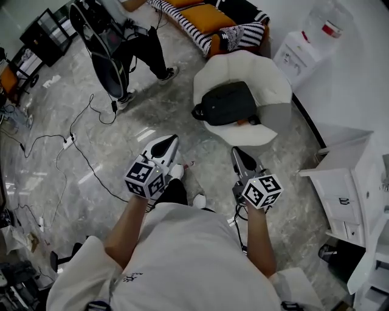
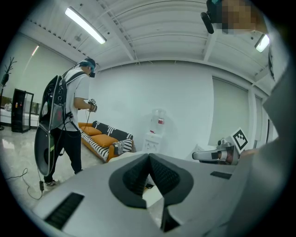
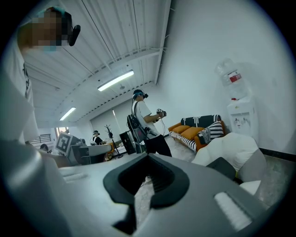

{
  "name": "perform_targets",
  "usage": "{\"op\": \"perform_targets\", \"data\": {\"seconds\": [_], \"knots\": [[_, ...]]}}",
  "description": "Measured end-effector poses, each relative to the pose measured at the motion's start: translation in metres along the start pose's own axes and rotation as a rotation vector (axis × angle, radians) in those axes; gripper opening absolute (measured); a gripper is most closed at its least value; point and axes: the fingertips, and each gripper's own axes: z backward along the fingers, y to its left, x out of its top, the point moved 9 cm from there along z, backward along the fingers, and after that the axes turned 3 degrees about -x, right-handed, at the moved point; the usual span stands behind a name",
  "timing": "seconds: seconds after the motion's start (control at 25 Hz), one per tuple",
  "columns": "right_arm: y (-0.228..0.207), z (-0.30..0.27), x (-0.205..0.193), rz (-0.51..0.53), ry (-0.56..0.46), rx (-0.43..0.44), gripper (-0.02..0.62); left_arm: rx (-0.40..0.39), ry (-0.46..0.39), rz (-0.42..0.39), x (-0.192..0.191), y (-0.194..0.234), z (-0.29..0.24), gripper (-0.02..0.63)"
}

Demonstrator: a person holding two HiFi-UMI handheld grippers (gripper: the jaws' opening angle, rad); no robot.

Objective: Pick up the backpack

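Observation:
A black backpack [image 1: 228, 103] lies on the seat of a white armchair [image 1: 267, 76] ahead of me. Both grippers hover over the marble floor, short of the chair and apart from the backpack. My left gripper [image 1: 168, 141] is shut and empty, its tips pointing toward the chair's left front. My right gripper [image 1: 237, 152] is shut and empty too, just in front of the chair's near edge. In the right gripper view the backpack [image 3: 225, 168] shows as a dark corner on the chair [image 3: 233, 146], past the shut jaws. In the left gripper view the pads [image 2: 157, 172] meet, and the backpack is hidden behind them.
A person [image 1: 121, 36] wearing a rig stands at the far left on the floor. Cables [image 1: 79, 152] trail across the floor to my left. An orange striped sofa [image 1: 209, 18] and a water dispenser [image 1: 301, 48] stand beyond the chair. A white cabinet [image 1: 343, 182] is at my right.

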Motion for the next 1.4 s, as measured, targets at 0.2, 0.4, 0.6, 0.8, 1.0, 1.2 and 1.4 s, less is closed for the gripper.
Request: {"op": "perform_targets", "data": {"seconds": [0.2, 0.4, 0.6, 0.8, 1.0, 1.2, 1.4], "knots": [[-0.007, -0.027, 0.005, 0.003, 0.011, -0.019, 0.003, -0.034, 0.003, 0.007, 0.005, 0.024, -0.027, -0.003], [-0.015, -0.066, 0.014, -0.007, 0.022, -0.052, 0.003, -0.063, 0.024, 0.011, 0.017, 0.064, -0.052, -0.003], [-0.013, -0.115, 0.024, -0.007, 0.027, -0.066, 0.003, -0.082, 0.035, 0.015, 0.034, 0.114, -0.071, -0.003], [-0.012, -0.161, 0.038, 0.005, 0.031, -0.09, 0.003, -0.124, 0.051, 0.029, 0.045, 0.159, -0.094, -0.003], [-0.016, -0.193, 0.041, 0.011, 0.06, -0.16, 0.003, -0.178, 0.071, 0.051, 0.048, 0.197, -0.119, -0.003], [-0.017, -0.224, 0.04, 0.02, 0.094, -0.195, 0.003, -0.236, 0.122, 0.044, 0.044, 0.231, -0.143, -0.003], [-0.019, -0.238, 0.039, -0.001, 0.123, -0.223, 0.003, -0.259, 0.161, 0.047, 0.04, 0.253, -0.162, -0.003]]}}
